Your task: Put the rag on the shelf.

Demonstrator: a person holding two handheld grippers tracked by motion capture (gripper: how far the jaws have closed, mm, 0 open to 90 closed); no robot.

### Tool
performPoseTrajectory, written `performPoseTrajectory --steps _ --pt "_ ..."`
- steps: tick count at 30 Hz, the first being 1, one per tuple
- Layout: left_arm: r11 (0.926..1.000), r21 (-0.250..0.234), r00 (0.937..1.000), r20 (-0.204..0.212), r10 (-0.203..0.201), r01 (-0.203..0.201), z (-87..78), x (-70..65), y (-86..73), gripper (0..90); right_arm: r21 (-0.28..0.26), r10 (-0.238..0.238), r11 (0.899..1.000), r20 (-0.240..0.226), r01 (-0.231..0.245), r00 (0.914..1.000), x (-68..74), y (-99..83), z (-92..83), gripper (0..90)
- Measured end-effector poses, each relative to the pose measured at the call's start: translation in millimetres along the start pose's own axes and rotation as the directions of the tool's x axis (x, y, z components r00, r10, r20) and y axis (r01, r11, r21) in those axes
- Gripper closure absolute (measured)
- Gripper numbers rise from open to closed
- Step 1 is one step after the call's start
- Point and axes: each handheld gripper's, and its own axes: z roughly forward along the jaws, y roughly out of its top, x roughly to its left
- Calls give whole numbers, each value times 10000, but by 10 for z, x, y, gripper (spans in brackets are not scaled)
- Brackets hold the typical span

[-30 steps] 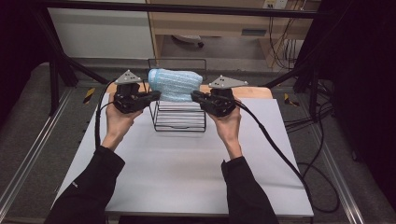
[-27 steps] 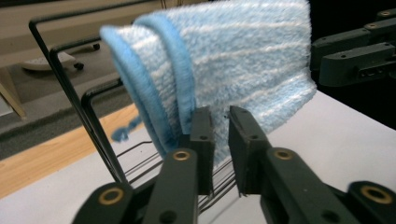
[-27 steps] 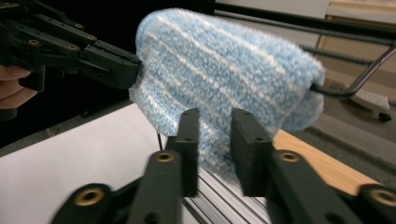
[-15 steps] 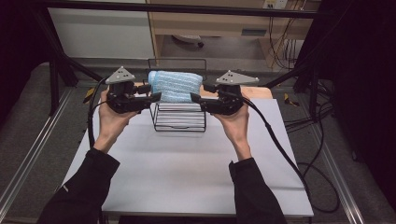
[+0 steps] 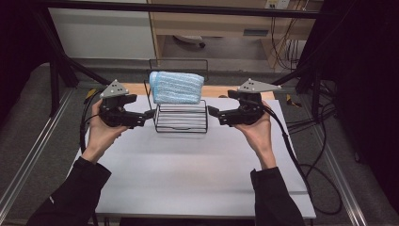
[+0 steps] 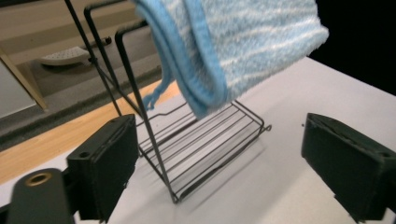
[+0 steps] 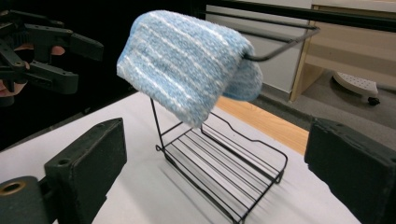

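A blue-and-white striped towel (image 5: 176, 87) hangs folded over the top bar of a black wire rack (image 5: 181, 123) at the back of the white table (image 5: 188, 174). My left gripper (image 5: 149, 114) is just left of the rack and my right gripper (image 5: 212, 113) just right of it, both pointing inward. Their jaws have just been opening and stand wide, with nothing between them. In the left gripper view the towel (image 6: 243, 46) hangs ahead of the gripper (image 6: 224, 154), above the rack's shelf (image 6: 205, 144). The right gripper view has the towel (image 7: 187, 60) and rack (image 7: 224, 172) beyond its gripper (image 7: 219, 158).
A wooden strip (image 5: 136, 88) runs behind the table. Black cables (image 5: 320, 155) trail off its right side onto the grey floor. Metal rails (image 5: 33, 160) flank the table. The left gripper (image 7: 42, 42) is at the upper left of the right gripper view.
Both grippers have let go of the towel's ends and drawn apart sideways, and their jaws have opened. The towel now rests over the rack's top bar.
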Motion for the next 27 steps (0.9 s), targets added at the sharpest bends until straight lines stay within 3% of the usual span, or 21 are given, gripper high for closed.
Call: performPoseTrajectory --steps 5,10,21,27 --pt "9998 219 10000 96 8 -10 0 -8 -172 88 98 173 9998 -28 -173 9998 -61 -125 -119 35" --pt "9992 385 9999 143 -79 73 38 -26 -440 92 201 314 9993 -112 -311 9994 -99 -330 -214 20" --pt "9966 702 9979 443 -473 441 126 -55 -1067 108 789 774 9940 -224 -754 9967 -185 -941 -304 5" --pt "9949 901 9984 310 -481 451 137 -67 -1356 111 1111 893 9901 -228 -862 9957 -204 -1283 -329 4"
